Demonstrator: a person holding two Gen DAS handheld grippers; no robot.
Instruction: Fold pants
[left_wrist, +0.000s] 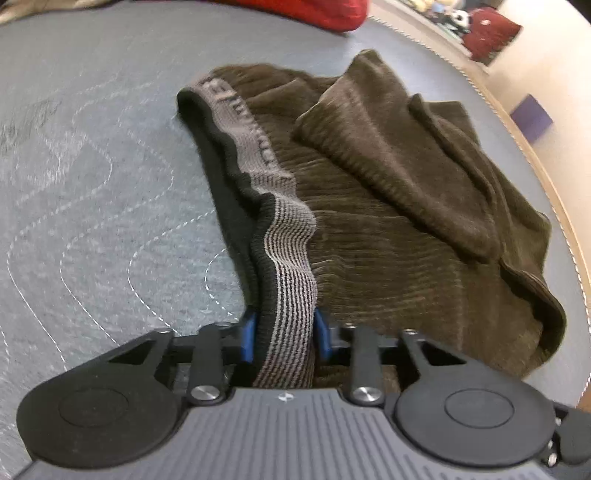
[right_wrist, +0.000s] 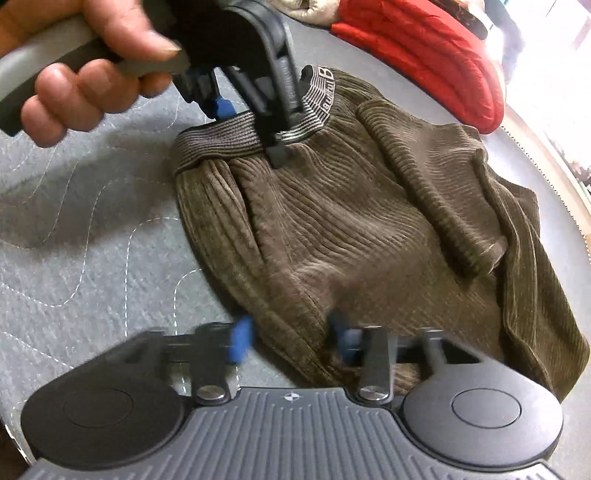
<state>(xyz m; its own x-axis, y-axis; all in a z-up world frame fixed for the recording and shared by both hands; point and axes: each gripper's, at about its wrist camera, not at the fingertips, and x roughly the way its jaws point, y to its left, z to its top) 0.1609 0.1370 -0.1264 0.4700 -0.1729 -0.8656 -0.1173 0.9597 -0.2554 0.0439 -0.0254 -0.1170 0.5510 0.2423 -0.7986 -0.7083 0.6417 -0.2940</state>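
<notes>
Brown corduroy pants (left_wrist: 388, 206) lie bunched on the grey quilted mat (left_wrist: 92, 184). The left gripper (left_wrist: 284, 332) pinches their striped waistband (left_wrist: 288, 251) (blue pads pressing). The right gripper (right_wrist: 291, 332) clamps the near fabric edge.

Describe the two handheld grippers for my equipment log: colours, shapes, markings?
Both match: the left gripper and right gripper have a grey ribbed body with a small round mark, two black rounded side discs, black linkage bars with silver bolts, and blue pads on the jaws. No sleeve shows.
</notes>
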